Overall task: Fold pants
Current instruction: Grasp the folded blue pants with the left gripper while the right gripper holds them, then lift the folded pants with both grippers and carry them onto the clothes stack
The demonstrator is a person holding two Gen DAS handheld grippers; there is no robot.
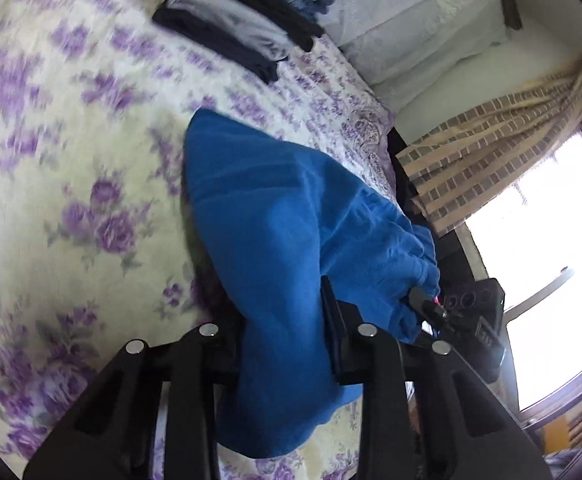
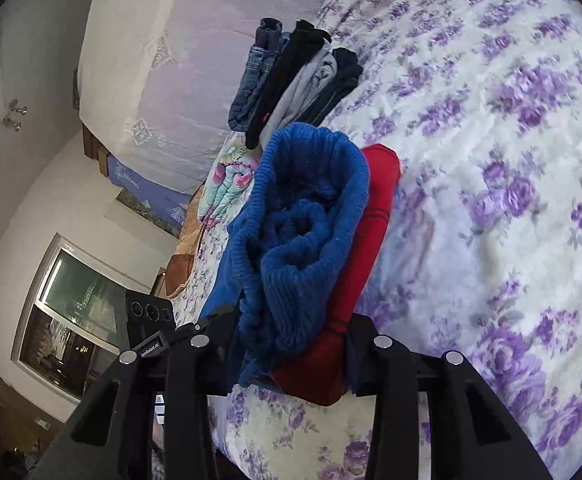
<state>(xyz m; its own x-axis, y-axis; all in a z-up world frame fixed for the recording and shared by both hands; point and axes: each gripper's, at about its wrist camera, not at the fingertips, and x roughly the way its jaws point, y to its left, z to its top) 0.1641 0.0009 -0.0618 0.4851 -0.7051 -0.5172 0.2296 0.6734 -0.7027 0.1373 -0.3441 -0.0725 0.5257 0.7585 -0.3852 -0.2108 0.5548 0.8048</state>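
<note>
The blue pants (image 1: 275,248) hang bunched between my two grippers above the bed. My left gripper (image 1: 283,344) is shut on the blue cloth. In the left wrist view the right gripper (image 1: 431,308) grips the far gathered edge of the pants. In the right wrist view my right gripper (image 2: 291,360) is shut on the ribbed blue waistband (image 2: 303,232) together with a red part of the garment (image 2: 367,248). The left gripper's body (image 2: 151,320) shows at the lower left there.
The bed has a cream spread with purple flowers (image 1: 71,160). A stack of folded dark and grey clothes (image 1: 243,20) lies near white pillows (image 1: 419,20); it also shows in the right wrist view (image 2: 299,80). A curtained window (image 1: 531,200) is to the right.
</note>
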